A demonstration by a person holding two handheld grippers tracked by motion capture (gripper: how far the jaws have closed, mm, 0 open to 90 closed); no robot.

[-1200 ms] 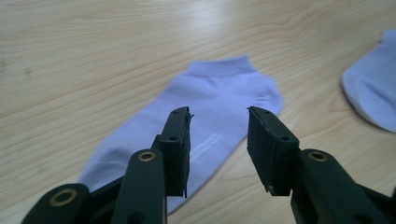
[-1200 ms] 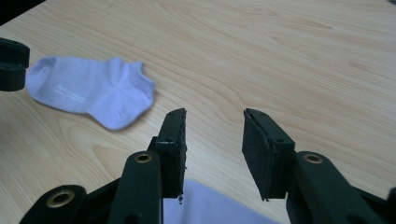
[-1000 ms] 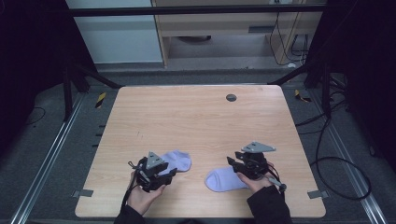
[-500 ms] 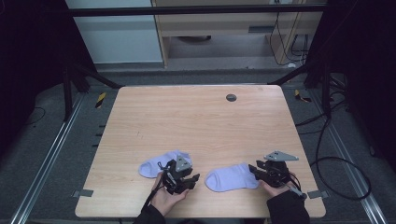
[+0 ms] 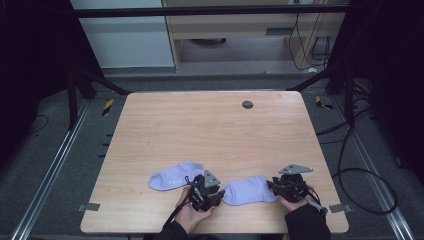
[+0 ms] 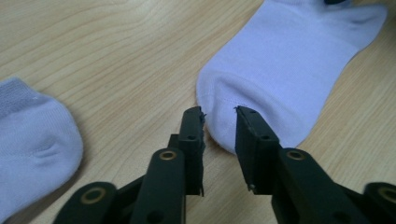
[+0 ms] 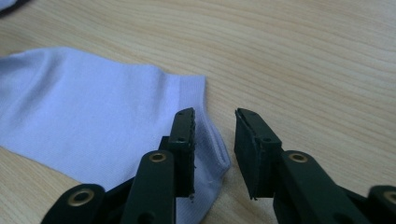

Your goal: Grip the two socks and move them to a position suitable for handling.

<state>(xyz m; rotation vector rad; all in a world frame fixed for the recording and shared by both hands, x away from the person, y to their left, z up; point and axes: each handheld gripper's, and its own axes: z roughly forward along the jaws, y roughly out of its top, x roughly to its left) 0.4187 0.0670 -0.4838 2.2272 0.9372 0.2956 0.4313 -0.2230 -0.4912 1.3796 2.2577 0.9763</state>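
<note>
2 pale lilac socks lie near the bottom edge of the counter (image 5: 210, 125) in the high view. The right sock (image 5: 248, 190) sits lower centre, flat, stretched between both tools; the left sock (image 5: 172, 176) lies just left of it, apart.

The step in hand looks like taking the right sock by both ends. The left gripper (image 5: 216, 192) is at its toe, the right gripper (image 5: 274, 186) at its cuff. Both sets of fingers have just been closing.

In the left gripper view, the fingers (image 6: 191, 133) straddle the rounded toe of the right sock (image 6: 289, 70); a narrow gap remains and fabric lies between them, not yet pinched. In the right gripper view, the left-hand finger (image 7: 183, 135) rests over the ribbed cuff of that sock (image 7: 93, 116), while the other finger stands over bare wood; these fingers are also unclenched, with only the cuff's edge between them.

The next move, as I judge it, calls for both pairs to close fully on cloth, the right one shifting slightly onto the cuff, then lifting together.

The high view gives the layout of both socks and both hands, but hides the fingertips. The gripper views show the gaps and the fabric edge; the left one also catches the left sock (image 6: 32, 135) at the lower left of its frame.
</note>
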